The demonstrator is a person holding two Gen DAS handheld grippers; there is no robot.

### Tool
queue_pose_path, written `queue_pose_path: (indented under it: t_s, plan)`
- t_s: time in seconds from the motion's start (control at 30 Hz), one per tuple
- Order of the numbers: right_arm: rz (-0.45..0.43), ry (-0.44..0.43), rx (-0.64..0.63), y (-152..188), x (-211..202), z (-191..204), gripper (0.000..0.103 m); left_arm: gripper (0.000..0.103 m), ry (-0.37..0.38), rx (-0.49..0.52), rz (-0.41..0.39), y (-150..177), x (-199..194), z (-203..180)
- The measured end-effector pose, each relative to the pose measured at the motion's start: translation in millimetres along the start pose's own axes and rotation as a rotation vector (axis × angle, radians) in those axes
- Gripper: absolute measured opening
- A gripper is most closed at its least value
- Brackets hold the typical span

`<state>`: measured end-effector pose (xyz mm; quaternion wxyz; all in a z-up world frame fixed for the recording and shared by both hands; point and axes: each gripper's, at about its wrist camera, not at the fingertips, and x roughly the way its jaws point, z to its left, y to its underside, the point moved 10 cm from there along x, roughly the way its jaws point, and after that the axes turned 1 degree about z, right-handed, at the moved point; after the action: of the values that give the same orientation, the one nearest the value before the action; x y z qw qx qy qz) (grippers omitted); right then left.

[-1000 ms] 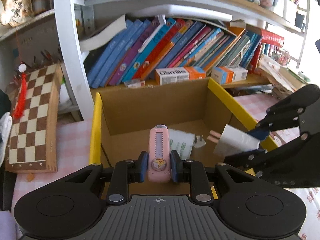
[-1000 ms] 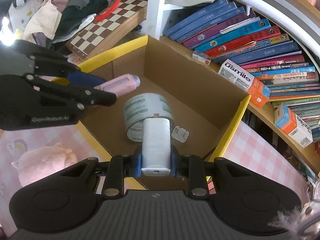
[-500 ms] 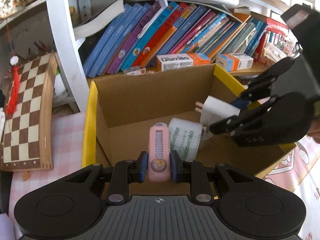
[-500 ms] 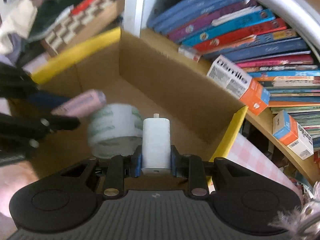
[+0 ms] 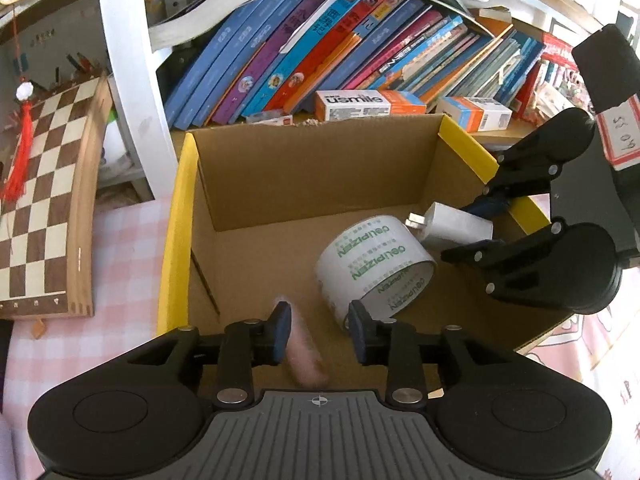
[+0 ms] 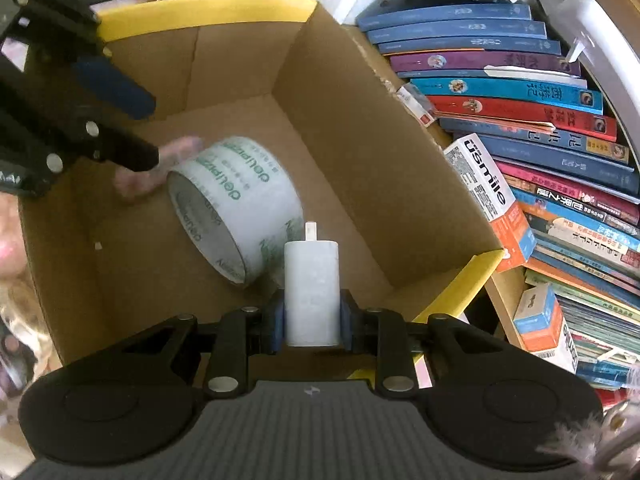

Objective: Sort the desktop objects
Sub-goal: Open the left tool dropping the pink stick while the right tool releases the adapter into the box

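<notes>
The left gripper (image 5: 318,334) is being held over the near edge of the cardboard box (image 5: 304,172), its jaws spread apart and gripping nothing. A blurred pink object (image 5: 306,354) is being seen between and below them, inside the box; whether it is touching the box floor cannot be told. A white charger (image 6: 311,290) is being clamped in the closed jaws of the right gripper (image 6: 311,320), above the box interior. A tape roll (image 5: 374,266) is lying on its side on the box floor, just beside the charger.
</notes>
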<state>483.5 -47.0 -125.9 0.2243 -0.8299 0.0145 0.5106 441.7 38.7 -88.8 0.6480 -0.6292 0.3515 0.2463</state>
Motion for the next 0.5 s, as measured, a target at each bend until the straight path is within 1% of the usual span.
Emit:
queue_pose_path:
  t_s: [0.17,0.27,0.3,0.33,0.37,0.43,0.5]
  plan:
    - [0.013,-0.007,-0.010,6.8,-0.5,-3.5,0.025,0.034,0.018,0.013,-0.010,-0.6,-5.1,-10.6]
    - [0.016,-0.002,0.010,8.4,-0.5,-5.0,0.025,0.035,0.024,0.020,-0.015,-1.1,-6.9,-15.6]
    - [0.012,-0.007,0.027,8.0,-1.2,-5.1,0.028,0.037,0.022,0.025,-0.018,-1.6,-7.9,-16.5]
    - [0.002,-0.022,0.055,6.8,-2.8,-4.8,0.034,0.041,0.021,0.029,-0.022,-2.1,-8.8,-17.4]
    - [-0.007,-0.037,0.080,5.6,-4.6,-4.4,0.036,0.045,0.017,0.035,-0.029,-2.7,-10.6,-18.4]
    - [-0.026,-0.044,0.111,2.9,-9.7,-4.0,0.042,0.061,0.005,0.049,-0.054,-4.6,-16.7,-20.8]
    - [-0.046,-0.041,0.130,-0.3,-16.0,-4.9,0.045,0.066,-0.002,0.063,-0.082,-7.3,-23.7,-23.6]
